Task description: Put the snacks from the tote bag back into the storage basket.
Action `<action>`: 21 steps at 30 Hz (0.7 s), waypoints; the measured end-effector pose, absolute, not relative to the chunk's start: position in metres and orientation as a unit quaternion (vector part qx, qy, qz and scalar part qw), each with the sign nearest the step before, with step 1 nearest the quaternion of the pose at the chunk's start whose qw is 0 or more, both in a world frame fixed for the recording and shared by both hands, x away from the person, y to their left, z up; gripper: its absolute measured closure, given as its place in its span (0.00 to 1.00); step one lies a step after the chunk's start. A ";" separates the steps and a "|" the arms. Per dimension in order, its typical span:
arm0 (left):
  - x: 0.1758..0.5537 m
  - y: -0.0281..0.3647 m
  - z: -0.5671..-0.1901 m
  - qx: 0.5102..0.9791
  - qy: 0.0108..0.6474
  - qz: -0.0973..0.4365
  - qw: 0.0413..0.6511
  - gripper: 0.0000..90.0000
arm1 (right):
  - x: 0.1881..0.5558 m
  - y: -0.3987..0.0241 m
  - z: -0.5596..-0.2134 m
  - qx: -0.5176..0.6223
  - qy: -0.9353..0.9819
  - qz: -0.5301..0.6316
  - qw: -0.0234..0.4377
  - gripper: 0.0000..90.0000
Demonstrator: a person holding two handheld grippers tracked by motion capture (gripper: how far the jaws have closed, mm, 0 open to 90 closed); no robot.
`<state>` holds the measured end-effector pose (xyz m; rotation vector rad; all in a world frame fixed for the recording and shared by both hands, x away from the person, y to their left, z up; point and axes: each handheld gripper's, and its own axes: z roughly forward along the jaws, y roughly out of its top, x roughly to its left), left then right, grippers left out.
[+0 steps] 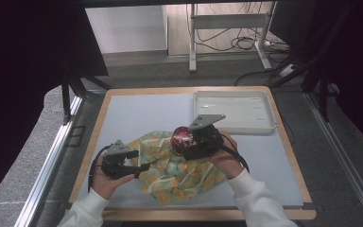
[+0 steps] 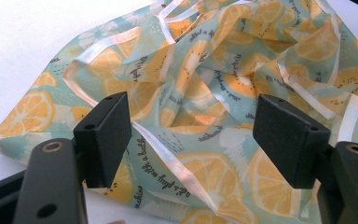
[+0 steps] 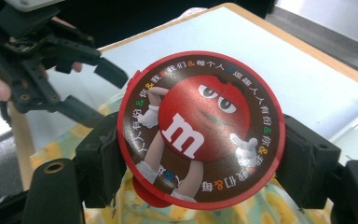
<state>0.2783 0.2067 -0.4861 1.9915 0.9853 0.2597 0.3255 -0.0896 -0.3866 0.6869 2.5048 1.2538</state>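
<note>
High view looked down on a wooden-edged table covered by a pale grey mat, with a white rectangular plastic tray sitting empty at its far right corner. Around the table ran grey carpeted floor, with black curtains on both sides. Beyond it stood a white metal desk frame, and black cables lay on the floor beneath it.

On the near middle of the mat lay a crumpled teal cloth printed with orange slices. The left gripper, held in the person's left hand, pointed at the cloth's left edge. In the left gripper view its 2 black jaws stood wide apart, with the cloth and its white ribbon trim lying between and past them, not pinched.

The right gripper, held in the right hand, hung over the cloth's upper part. In the right gripper view its jaws pressed against both sides of a round red candy tin with a cartoon character on its lid, holding it above the cloth; the left gripper showed farther off, at the upper left.
</note>
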 end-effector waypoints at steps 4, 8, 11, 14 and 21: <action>0.279 0.207 -0.487 0.801 0.397 0.105 0.436 0.32 | 0.332 -0.094 -0.384 0.243 0.858 0.432 0.132 0.28; 0.279 0.206 -0.487 0.800 0.399 0.103 0.436 0.32 | 0.338 -0.098 -0.383 0.248 0.858 0.429 0.136 0.28; 0.279 0.205 -0.488 0.800 0.399 0.102 0.436 0.32 | 0.343 -0.100 -0.382 0.253 0.857 0.428 0.138 0.28; 0.278 0.206 -0.488 0.800 0.399 0.101 0.437 0.32 | 0.349 -0.102 -0.382 0.258 0.856 0.425 0.139 0.28; 0.279 0.206 -0.488 0.800 0.398 0.101 0.436 0.32 | 0.365 -0.104 -0.382 0.273 0.854 0.419 0.142 0.28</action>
